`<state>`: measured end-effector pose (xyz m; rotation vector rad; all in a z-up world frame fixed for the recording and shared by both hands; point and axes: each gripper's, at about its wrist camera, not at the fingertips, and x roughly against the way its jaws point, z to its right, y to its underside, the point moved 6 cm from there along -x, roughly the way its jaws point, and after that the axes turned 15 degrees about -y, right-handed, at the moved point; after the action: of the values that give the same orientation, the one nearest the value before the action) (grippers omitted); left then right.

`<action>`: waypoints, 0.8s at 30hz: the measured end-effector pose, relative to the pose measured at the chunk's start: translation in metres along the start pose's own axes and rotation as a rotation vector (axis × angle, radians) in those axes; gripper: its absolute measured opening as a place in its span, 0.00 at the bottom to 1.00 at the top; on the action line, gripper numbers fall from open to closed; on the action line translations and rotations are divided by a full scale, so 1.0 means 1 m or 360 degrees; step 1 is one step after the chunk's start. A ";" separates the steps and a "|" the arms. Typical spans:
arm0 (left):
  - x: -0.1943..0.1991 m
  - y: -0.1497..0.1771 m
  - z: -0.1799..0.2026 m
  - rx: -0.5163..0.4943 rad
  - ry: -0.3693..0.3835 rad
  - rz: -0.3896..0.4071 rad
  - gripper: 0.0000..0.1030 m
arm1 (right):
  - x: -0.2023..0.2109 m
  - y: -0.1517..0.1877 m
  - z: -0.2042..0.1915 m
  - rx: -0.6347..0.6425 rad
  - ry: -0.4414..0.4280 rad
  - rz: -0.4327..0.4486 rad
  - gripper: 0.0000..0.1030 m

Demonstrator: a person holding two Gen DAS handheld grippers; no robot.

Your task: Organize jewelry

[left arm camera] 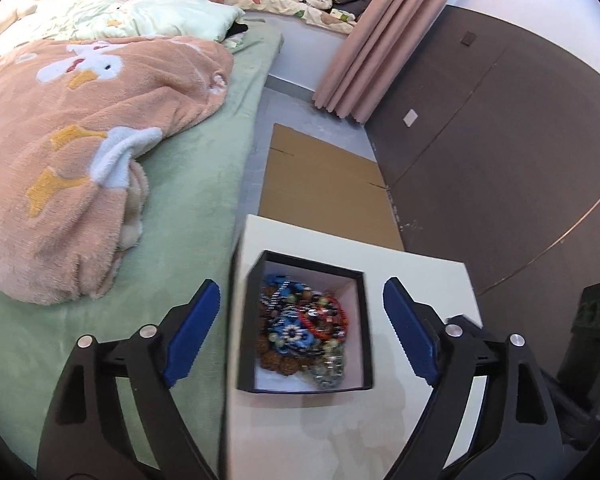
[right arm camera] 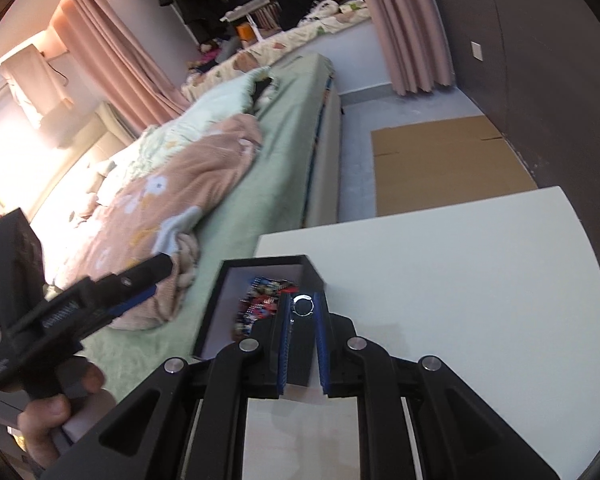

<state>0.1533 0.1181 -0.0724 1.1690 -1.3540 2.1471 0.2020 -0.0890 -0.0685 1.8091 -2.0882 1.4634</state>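
Nearest to me, the right gripper [right arm camera: 302, 312] has its blue pads drawn close on a small silver ring [right arm camera: 303, 305], pinched at the very tips. From that claw the black jewelry box [right arm camera: 260, 263] lies just ahead toward eleven o'clock, its open mouth partly hidden behind the fingers, so the ring hangs over the box's near right corner.

The left gripper [left arm camera: 302, 328] stands wide apart with nothing between its pads; the box [left arm camera: 362, 320] sits dead ahead at twelve o'clock, framed between the two fingers without touching either. Its long side runs away from the claw, roughly six to twelve. The right hand looks the nearer to the box, and it carries the piece, so I judge the next move is its own: either set the ring down in the box or carry it out to the bare tabletop.

One box, one white table [left arm camera: 432, 280], one ring in the pinch. Inside the box lies one tangled heap of beads [left arm camera: 304, 328], blue, red and brown; the strands are too blurred to count.

Beyond, at ten o'clock, the bed [left arm camera: 204, 168] carries one peach blanket [left arm camera: 84, 152]; at twelve, one flattened cardboard sheet [left arm camera: 324, 184] lies on the floor.
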 end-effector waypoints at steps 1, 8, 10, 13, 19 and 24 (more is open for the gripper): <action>-0.002 0.000 -0.005 0.0011 -0.0027 -0.0002 0.81 | -0.001 -0.001 -0.005 0.0002 -0.0024 0.0009 0.12; 0.000 0.000 -0.028 0.0028 -0.0074 0.0000 0.89 | -0.009 0.000 -0.029 -0.0043 -0.0240 0.0024 0.12; 0.004 0.001 -0.030 0.0023 -0.0076 0.0010 0.92 | -0.013 0.000 -0.039 -0.0029 -0.0293 0.0027 0.15; 0.009 0.004 -0.033 0.0018 -0.0090 0.0029 0.95 | -0.020 0.004 -0.044 -0.0015 -0.0270 -0.0017 0.37; 0.021 0.013 -0.037 0.0005 -0.0072 0.0032 0.95 | 0.003 0.006 -0.035 -0.0049 -0.0192 0.0059 0.62; 0.031 0.019 -0.035 -0.0044 -0.0080 0.0054 0.95 | 0.026 0.008 -0.021 -0.0062 -0.0120 0.0070 0.63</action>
<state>0.1057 0.1351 -0.0659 1.2055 -1.4300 2.1287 0.1755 -0.0967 -0.0474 1.8442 -2.1890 1.3742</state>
